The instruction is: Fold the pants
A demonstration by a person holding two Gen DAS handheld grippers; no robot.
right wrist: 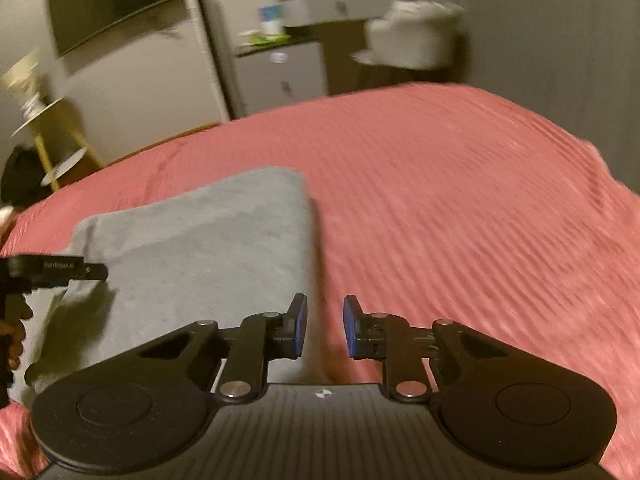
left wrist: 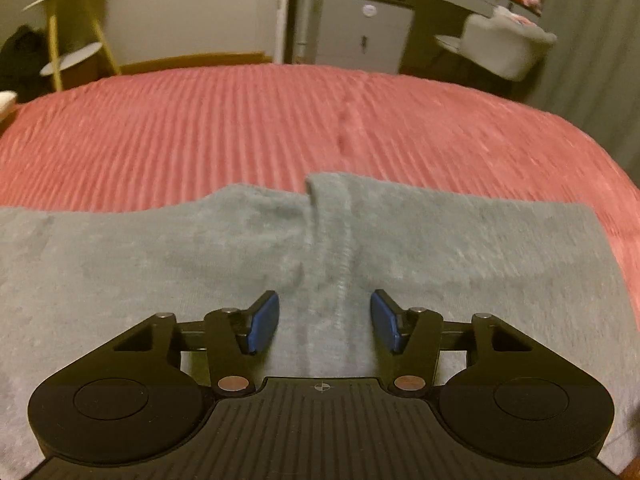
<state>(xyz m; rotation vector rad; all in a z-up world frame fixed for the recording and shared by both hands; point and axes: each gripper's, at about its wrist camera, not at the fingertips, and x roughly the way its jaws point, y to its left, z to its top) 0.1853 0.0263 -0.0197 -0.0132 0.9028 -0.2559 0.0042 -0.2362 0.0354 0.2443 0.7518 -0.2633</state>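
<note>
Grey pants point(left wrist: 440, 248) lie folded flat on a pink ribbed bedspread point(left wrist: 240, 120), with a seam ridge running up the middle. My left gripper point(left wrist: 324, 300) hovers over that seam, its blue pads well apart and nothing pinched between them. In the right wrist view the pants point(right wrist: 200, 240) lie to the left. My right gripper point(right wrist: 325, 304) is above their right edge, where the cloth meets the bedspread point(right wrist: 460, 220). Its pads stand a narrow gap apart and hold nothing. The left tool's black body point(right wrist: 60, 270) shows at the far left, held by a hand point(right wrist: 14, 336).
Beyond the bed's far edge stand a white cabinet point(left wrist: 360, 36), a pale chair point(left wrist: 500, 44) under a desk, and a yellow tiered stand point(left wrist: 68, 28) at the left. Pink bedspread stretches far and to the right of the pants.
</note>
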